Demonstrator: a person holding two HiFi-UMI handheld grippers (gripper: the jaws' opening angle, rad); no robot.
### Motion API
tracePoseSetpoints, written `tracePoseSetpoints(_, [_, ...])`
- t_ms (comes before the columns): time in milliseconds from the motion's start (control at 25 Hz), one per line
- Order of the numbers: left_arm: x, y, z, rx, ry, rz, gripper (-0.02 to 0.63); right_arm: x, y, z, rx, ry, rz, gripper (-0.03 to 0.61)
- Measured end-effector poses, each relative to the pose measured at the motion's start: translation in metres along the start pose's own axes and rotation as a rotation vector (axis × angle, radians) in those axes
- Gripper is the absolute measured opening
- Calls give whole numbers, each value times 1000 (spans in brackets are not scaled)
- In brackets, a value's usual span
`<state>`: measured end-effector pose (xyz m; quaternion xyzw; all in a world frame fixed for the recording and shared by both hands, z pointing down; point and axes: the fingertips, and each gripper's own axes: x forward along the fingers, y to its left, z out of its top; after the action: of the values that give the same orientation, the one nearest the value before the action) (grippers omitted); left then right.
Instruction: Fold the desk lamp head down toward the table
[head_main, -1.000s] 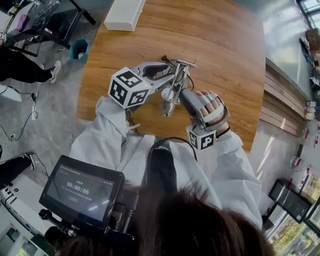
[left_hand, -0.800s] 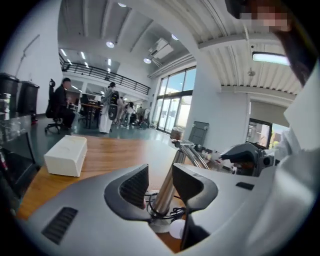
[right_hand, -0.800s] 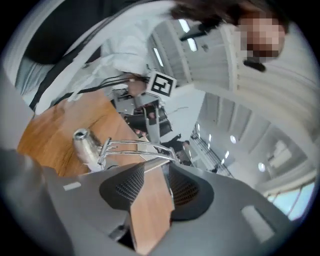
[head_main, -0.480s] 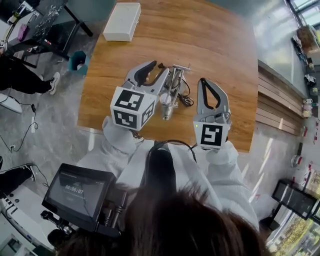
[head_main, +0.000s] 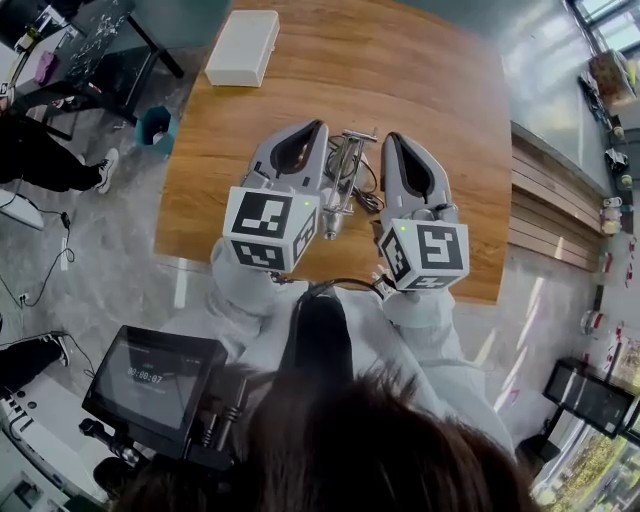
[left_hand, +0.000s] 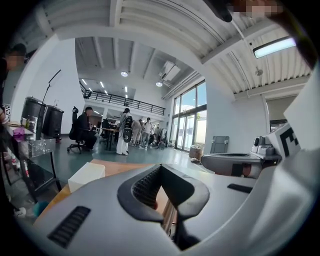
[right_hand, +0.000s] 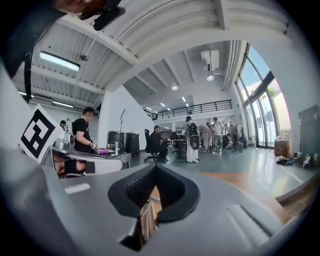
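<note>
Both the left claw (head_main: 310, 127) (left_hand: 160, 166) and the right claw (head_main: 392, 138) (right_hand: 156, 166) are pressed fully shut on nothing. They hang above the bench (head_main: 450, 90) on either side of the metal desk lamp (head_main: 343, 172), which sits toward the bench's near side with much of its frame hidden behind them. Its head cannot be told apart from its arms, and each claw's own camera catches only a sliver of it below the closed tips. A white box (head_main: 243, 47) rests at the far left corner, and the timer digits on the screen (head_main: 160, 378) beside the person are too blurred to read.
</note>
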<state>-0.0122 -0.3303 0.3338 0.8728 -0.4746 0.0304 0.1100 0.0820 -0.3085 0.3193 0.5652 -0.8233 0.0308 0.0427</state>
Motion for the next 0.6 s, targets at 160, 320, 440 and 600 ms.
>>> tracePoseSetpoints(160, [1,-3,-1,18,7,-5,2,3,7,0,65,4,36,0])
tracePoseSetpoints(320, [2,-11,0,36,1,-29,2,1,11,2,65,9,49,0])
tracePoseSetpoints(440, [3,-14,2,46,1,-36,2,1,14,2,57,14,57,0])
tracePoseSetpoints(600, [5,-16,3,49,1,-39,2,1,14,4,49,13,57,0])
